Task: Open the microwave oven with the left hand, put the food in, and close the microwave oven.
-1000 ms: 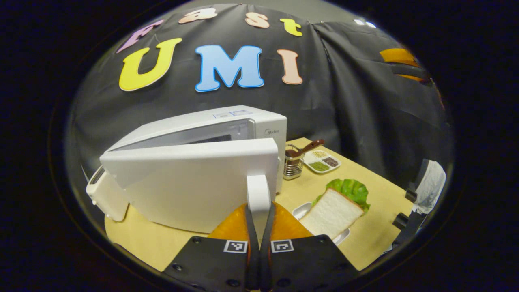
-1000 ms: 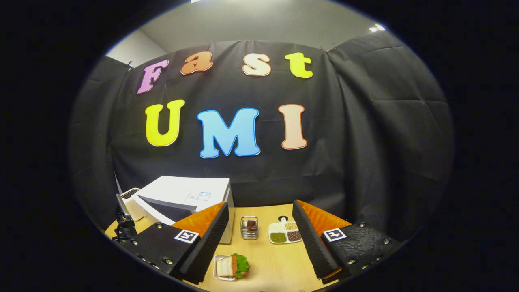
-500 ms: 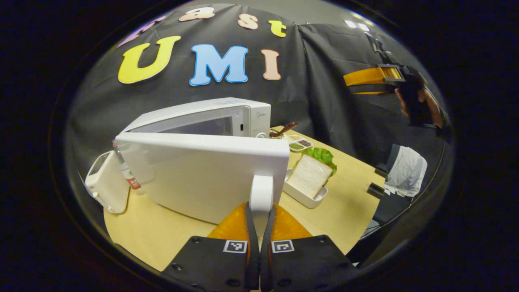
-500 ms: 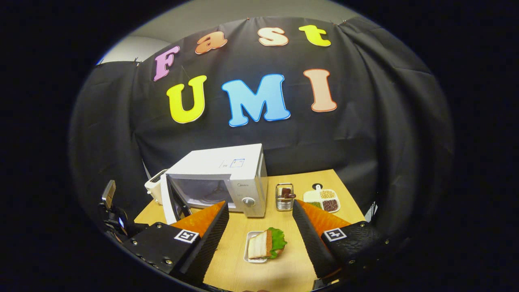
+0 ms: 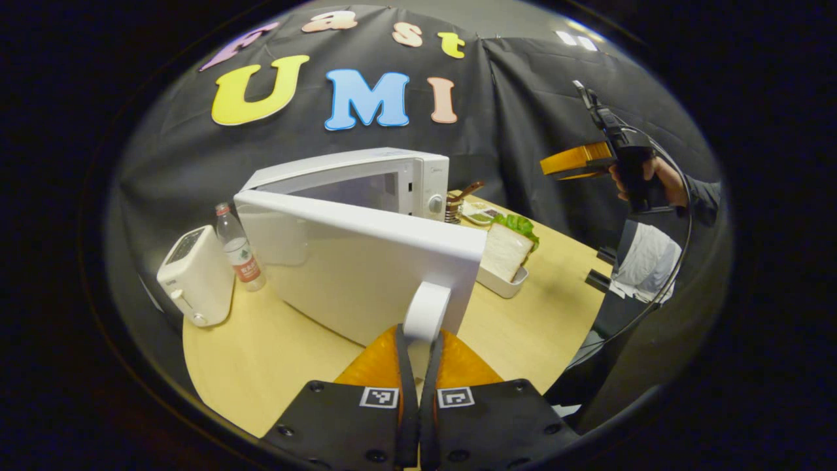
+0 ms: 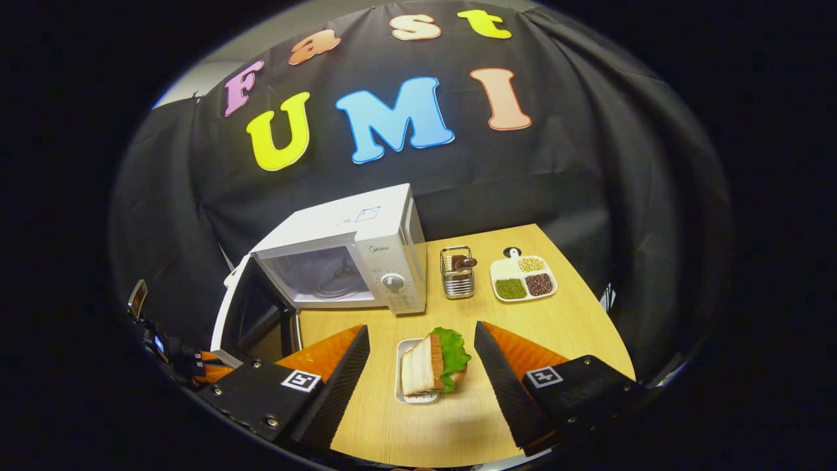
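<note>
The left gripper (image 5: 418,340) is clamped on the door handle (image 5: 425,313), with the microwave (image 6: 346,258) door (image 5: 366,261) swung wide at the table's left. Pull along the hinge arc, not straight back, so the handle does not slip; stop once the cavity is fully clear. The right gripper (image 6: 422,366) hangs spread apart above the sandwich (image 6: 435,363) in its tray (image 6: 400,386), near the table's front edge.

The microwave door (image 5: 366,261) has swung wider open, drawn by its handle (image 5: 426,313) in the left gripper (image 5: 418,356). The right gripper (image 6: 422,366) has tilted down from the wall, and the sandwich (image 6: 435,363) now lies between its spread fingers.
</note>
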{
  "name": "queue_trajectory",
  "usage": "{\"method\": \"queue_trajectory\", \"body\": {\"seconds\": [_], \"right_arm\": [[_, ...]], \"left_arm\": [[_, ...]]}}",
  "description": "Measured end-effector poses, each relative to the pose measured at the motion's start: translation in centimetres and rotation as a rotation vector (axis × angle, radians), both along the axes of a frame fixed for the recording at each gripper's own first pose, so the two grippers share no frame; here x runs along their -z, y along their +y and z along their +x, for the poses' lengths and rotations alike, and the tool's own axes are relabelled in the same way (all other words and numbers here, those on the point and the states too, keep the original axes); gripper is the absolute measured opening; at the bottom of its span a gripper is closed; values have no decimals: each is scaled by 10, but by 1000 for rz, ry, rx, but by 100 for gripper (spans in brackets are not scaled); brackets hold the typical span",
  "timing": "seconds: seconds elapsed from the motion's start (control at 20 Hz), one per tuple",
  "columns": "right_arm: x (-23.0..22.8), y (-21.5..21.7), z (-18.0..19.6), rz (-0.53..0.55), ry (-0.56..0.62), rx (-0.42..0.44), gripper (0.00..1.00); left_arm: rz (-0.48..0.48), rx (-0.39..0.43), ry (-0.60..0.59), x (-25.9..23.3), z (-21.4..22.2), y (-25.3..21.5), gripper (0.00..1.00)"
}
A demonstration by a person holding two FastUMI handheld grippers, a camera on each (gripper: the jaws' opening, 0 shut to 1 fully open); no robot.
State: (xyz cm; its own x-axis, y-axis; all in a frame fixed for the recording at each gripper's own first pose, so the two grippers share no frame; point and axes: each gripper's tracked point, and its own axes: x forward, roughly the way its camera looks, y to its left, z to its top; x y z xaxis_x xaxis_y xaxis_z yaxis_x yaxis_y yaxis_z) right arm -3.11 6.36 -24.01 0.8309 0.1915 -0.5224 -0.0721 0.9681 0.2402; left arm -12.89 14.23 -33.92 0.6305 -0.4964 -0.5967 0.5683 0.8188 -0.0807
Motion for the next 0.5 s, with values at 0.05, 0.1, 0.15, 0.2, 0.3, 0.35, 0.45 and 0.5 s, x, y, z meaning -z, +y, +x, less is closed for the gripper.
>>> {"method": "queue_trajectory", "body": {"seconds": [0.05,0.1,0.15,0.2,0.3,0.35,0.45,0.5], "right_arm": [[5,2,1,16,5,-10,98],[12,2,5,28,19,-19,97],[25,1,7,33,48,-21,97],[38,-2,10,44,80,-21,98],[69,-8,10,74,174,-6,97],[80,-6,10,108,205,-4,97],[101,-7,11,156,259,1,97],[109,-8,12,170,279,5,97]], "left_arm": [[-6,-8,6,1,-4,8,8],[-8,-14,12,0,-6,16,8],[-8,-17,16,1,-9,23,8],[-6,-19,22,0,-12,31,8],[-3,-22,36,1,-19,49,8],[-4,-25,46,1,-22,59,8],[-8,-38,60,1,-25,77,8],[-10,-48,65,1,-27,86,8]]}}
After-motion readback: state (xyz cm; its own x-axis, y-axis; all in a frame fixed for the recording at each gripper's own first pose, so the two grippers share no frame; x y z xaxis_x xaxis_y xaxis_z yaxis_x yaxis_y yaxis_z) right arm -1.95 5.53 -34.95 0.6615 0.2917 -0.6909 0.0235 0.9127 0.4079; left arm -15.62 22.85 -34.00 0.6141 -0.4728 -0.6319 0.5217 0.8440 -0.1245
